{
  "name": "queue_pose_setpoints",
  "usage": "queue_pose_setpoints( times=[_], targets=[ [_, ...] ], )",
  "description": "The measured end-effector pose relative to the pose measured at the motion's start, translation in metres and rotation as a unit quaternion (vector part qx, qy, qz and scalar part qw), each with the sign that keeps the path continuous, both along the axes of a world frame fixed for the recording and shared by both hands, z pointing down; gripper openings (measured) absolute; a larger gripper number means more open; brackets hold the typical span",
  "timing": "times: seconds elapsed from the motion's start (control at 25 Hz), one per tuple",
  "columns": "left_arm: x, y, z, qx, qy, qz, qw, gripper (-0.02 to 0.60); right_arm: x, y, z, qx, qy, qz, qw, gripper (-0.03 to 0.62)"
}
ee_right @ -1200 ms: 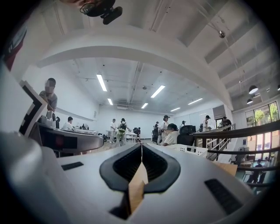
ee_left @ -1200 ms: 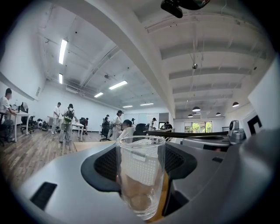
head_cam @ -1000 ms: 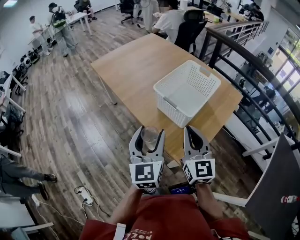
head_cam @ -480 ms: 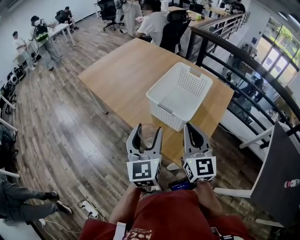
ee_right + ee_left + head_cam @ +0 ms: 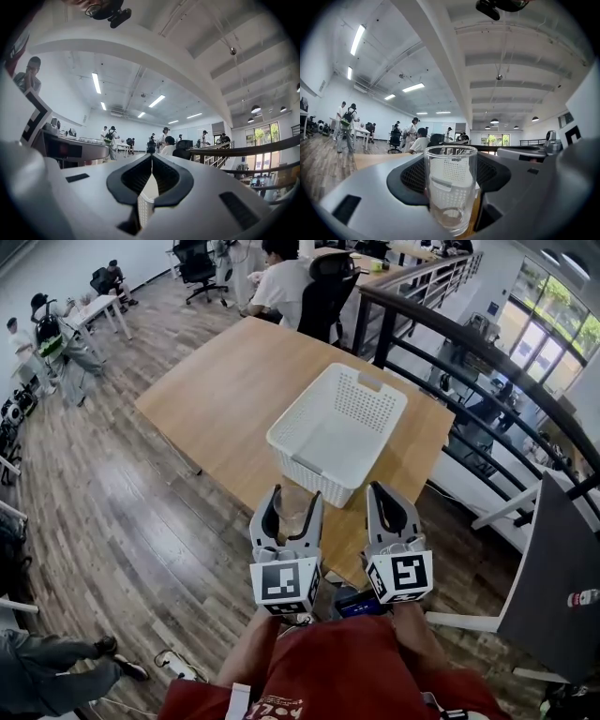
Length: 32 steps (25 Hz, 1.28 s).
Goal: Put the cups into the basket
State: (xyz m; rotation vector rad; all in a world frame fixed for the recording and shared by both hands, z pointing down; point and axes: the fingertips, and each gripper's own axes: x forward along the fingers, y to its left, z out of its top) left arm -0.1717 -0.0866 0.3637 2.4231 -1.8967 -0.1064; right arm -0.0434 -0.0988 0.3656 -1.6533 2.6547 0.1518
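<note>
A clear glass cup [image 5: 292,507] stands upright between the jaws of my left gripper [image 5: 291,514], which is shut on it; the left gripper view shows the cup [image 5: 450,187] empty and gripped at its sides. My right gripper [image 5: 392,514] hangs beside it, shut, with nothing in it; its fingertips meet in the right gripper view [image 5: 151,158]. Just ahead of both grippers, a white perforated basket [image 5: 309,468] sits empty at the near corner of the wooden table [image 5: 225,381]. Both grippers hover over the table's near edge, short of the basket.
A black railing [image 5: 450,343] runs along the table's right side. A person sits in a black chair [image 5: 323,292] at the far end. More people stand at the far left [image 5: 52,334]. A power strip [image 5: 173,664] lies on the wood floor.
The table and basket have drawn nearer to both grippers. The left gripper still holds the cup and the right stays shut.
</note>
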Motion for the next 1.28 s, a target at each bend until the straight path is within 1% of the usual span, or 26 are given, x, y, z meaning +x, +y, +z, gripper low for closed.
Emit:
queue_pose_setpoints(
  times=[0.2, 0.44, 1.12, 1.28],
  targets=[
    [0.019, -0.019, -0.008, 0.005, 0.001, 0.009, 1.0000, 0.285, 0.020, -0.016, -0.005, 0.000, -0.003, 0.007, 1.000, 0.011],
    [0.036, -0.038, -0.010, 0.003, -0.002, 0.009, 1.0000, 0.285, 0.038, -0.038, -0.002, -0.003, -0.010, 0.005, 1.000, 0.012],
    [0.075, -0.095, -0.024, -0.004, -0.018, -0.006, 0.9998, 0.285, 0.079, -0.097, 0.006, -0.019, -0.031, -0.012, 0.999, 0.012],
    [0.083, -0.110, -0.028, -0.006, -0.028, -0.014, 0.9995, 0.285, 0.090, -0.112, 0.011, -0.029, -0.039, -0.017, 0.999, 0.012]
  ],
)
